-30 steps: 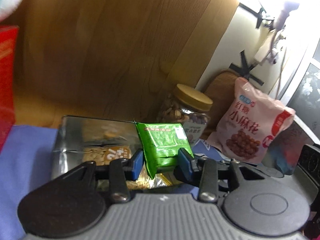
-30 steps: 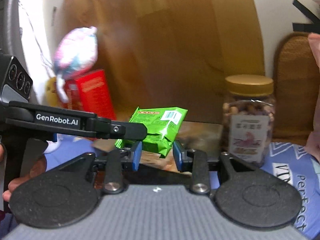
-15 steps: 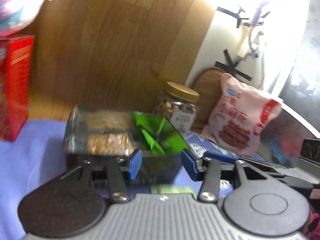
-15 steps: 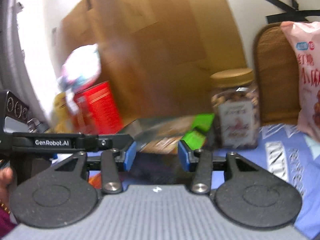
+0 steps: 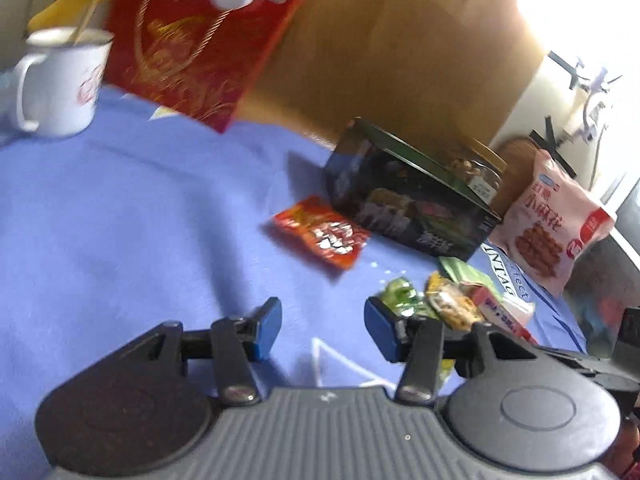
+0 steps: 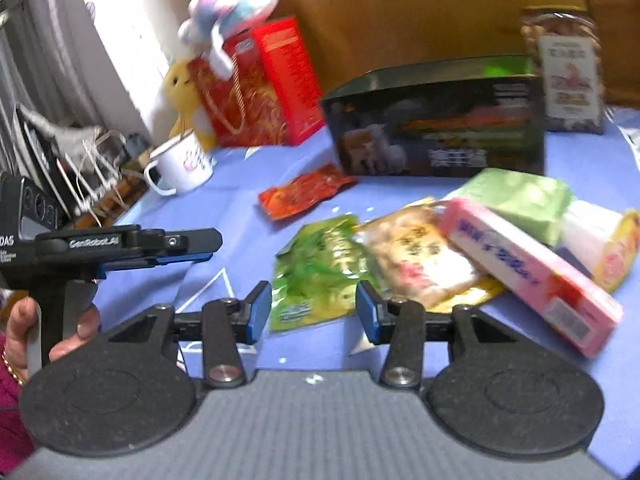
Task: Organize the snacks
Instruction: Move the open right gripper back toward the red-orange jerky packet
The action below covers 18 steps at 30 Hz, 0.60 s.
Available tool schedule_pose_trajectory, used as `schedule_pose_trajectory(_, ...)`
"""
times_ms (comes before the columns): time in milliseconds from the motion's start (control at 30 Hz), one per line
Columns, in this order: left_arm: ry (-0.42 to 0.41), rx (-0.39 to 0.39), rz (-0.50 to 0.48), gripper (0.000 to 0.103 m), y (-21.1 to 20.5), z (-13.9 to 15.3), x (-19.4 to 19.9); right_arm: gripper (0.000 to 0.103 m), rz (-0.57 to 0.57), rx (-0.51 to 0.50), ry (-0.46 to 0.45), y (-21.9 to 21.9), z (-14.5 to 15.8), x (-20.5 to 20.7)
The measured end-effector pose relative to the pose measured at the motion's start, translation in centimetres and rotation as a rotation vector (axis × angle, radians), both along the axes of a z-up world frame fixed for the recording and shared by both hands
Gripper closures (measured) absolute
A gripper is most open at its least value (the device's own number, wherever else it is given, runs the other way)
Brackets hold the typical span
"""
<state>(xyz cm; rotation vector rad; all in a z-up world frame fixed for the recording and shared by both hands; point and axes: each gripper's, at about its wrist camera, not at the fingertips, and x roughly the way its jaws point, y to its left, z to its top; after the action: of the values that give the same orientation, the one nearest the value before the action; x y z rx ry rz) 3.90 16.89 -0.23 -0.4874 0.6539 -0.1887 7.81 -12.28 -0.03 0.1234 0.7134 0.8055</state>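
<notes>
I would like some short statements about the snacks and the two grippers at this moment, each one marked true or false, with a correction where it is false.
1. The left gripper is open and holds nothing. True.
2. The right gripper is shut on the pink box. False: its jaws stand apart and empty; the pink box lies on the blue cloth to the right.
3. The red packet lies flat on the cloth in front of the dark box. True.
4. The white mug stands to the right of the nut jar. False: it stands far left, near the red box.
5. The green packet lies just ahead of the right gripper. True.
</notes>
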Motion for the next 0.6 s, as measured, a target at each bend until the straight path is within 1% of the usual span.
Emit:
schedule_pose_trajectory(100, -0.026, -0.007, -0.007, 0.057, 0.0, -0.7, -0.3, 0.051, 0.01, -0.068, -0.038, 1.8, 0.3, 0.0)
schedule_pose_trajectory(133, -0.036, -0.009, -0.013, 0.057, -0.1, -0.8, -0.3, 0.049, 0.007, -0.095, -0.052, 2.4, 0.2, 0.1)
schedule_pose_trajectory(200, -0.04, -0.025, -0.022, 0.057, -0.1, -0.8, -0.1, 0.039, 0.005, -0.134, -0.086, 3.2, 0.0, 0.4)
schedule_pose_trajectory(267, -0.04, -0.054, -0.021, 0.057, 0.1, -1.0, -0.1, 0.038, -0.001, -0.16, -0.094, 3.9, 0.3, 1.0)
schedule_pose_trajectory(333, -0.043, -0.091, -0.011, 0.057, 0.5, -1.2, -0.1, 0.038, 0.014, -0.144, -0.1, 4.2, 0.9, 1.3)
schedule_pose_trajectory(400, -0.052, -0.119, 0.013, 0.057, 1.0, -1.3, -0.5, 0.038, 0.022, -0.107, -0.084, 5.1, 1.8, 3.0)
schedule_pose_trajectory(467, -0.067, -0.148, 0.033, 0.057, 1.5, -1.4, -0.8, 0.038, 0.017, -0.079, -0.042, 6.1, 1.9, 5.1)
schedule_pose_trajectory(533, -0.078, -0.17, 0.051, 0.057, 2.0, -1.5, -0.9, 0.038, -0.017, -0.064, 0.003, 7.0, 1.5, 7.9)
schedule_pose_trajectory(600, -0.081, -0.188, 0.061, 0.057, 2.3, -1.6, -1.0, 0.038, -0.029, -0.051, 0.039, 8.0, 1.1, 10.0)
